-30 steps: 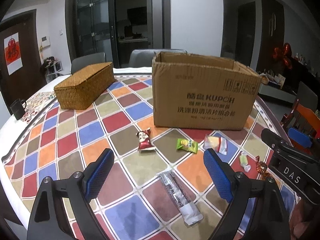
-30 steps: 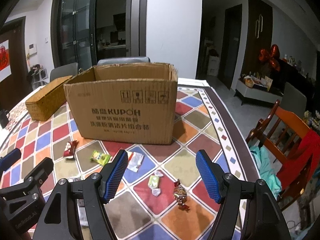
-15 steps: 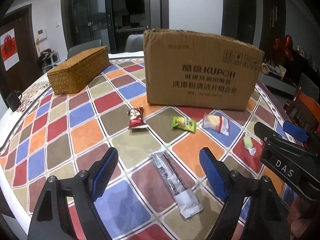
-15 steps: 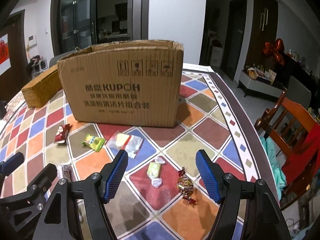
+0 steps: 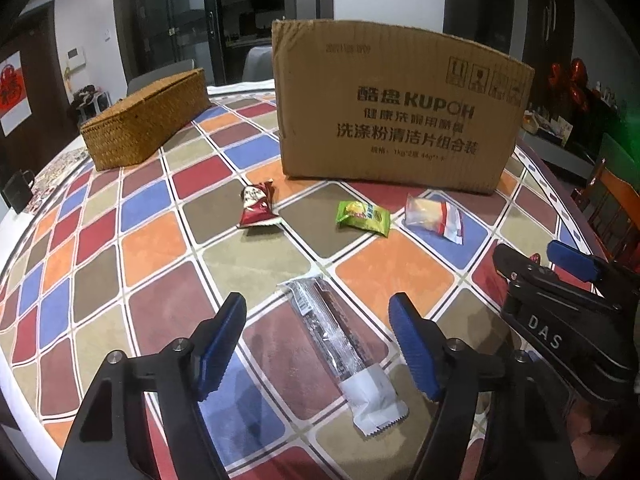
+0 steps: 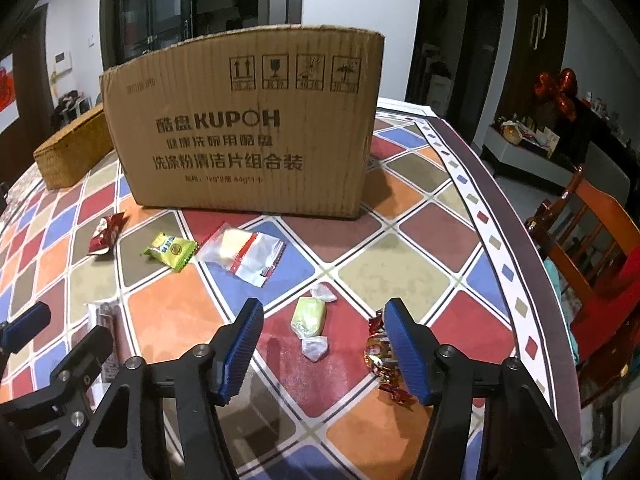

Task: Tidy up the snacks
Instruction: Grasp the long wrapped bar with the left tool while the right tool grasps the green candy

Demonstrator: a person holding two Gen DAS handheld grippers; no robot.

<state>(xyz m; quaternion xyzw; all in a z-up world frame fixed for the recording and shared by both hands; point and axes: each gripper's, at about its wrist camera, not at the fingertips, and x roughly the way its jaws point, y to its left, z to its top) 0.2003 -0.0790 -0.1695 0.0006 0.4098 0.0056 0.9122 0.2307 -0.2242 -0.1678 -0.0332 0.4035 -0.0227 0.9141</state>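
Several wrapped snacks lie on the checkered tablecloth in front of a cardboard box. My left gripper is open and low over the table, its fingers either side of a long dark bar in clear wrap. Beyond it lie a red packet, a green packet and a clear packet. My right gripper is open, with a pale green candy between its fingers and a red-gold candy beside the right finger. The box stands behind.
A woven lidded basket sits at the far left of the table, also in the right wrist view. A black mug stands at the left edge. A wooden chair stands right of the table edge.
Both grippers have come lower and closer to the table. The bar now lies between the left fingers and the green candy between the right fingers. Both stay open.
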